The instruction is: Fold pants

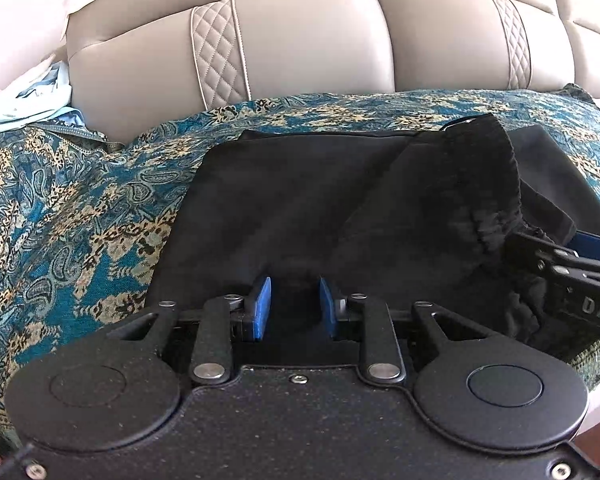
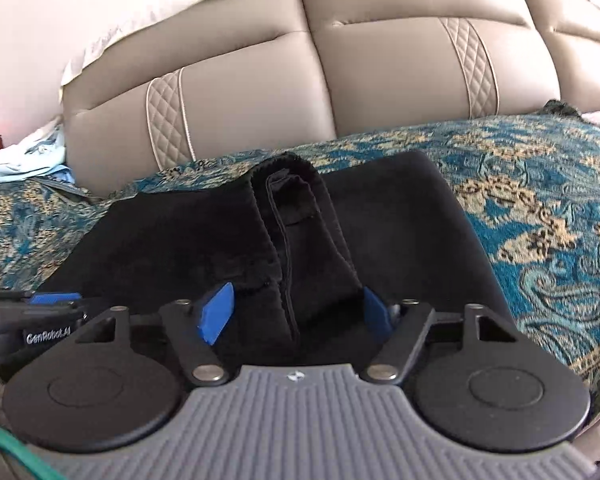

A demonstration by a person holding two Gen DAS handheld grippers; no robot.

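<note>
Black pants [image 1: 300,200] lie folded on a teal patterned bedspread [image 1: 80,200]. My left gripper [image 1: 295,308] is at their near edge, its blue pads close together with a pinch of black fabric between them. In the right wrist view the pants [image 2: 160,240] spread out ahead, and their bunched waistband [image 2: 300,232] rises in a ridge. My right gripper [image 2: 296,310] stands wide around the near end of that ridge, and I see no squeeze on it. From the left wrist view the right gripper [image 1: 560,252] comes in at the right edge.
A beige padded headboard [image 1: 320,48] stands right behind the bedspread. A pale blue cloth [image 1: 32,96] lies crumpled at the far left by the headboard. The left gripper [image 2: 40,304] shows at the left edge of the right wrist view. Bedspread [image 2: 540,200] extends to the right.
</note>
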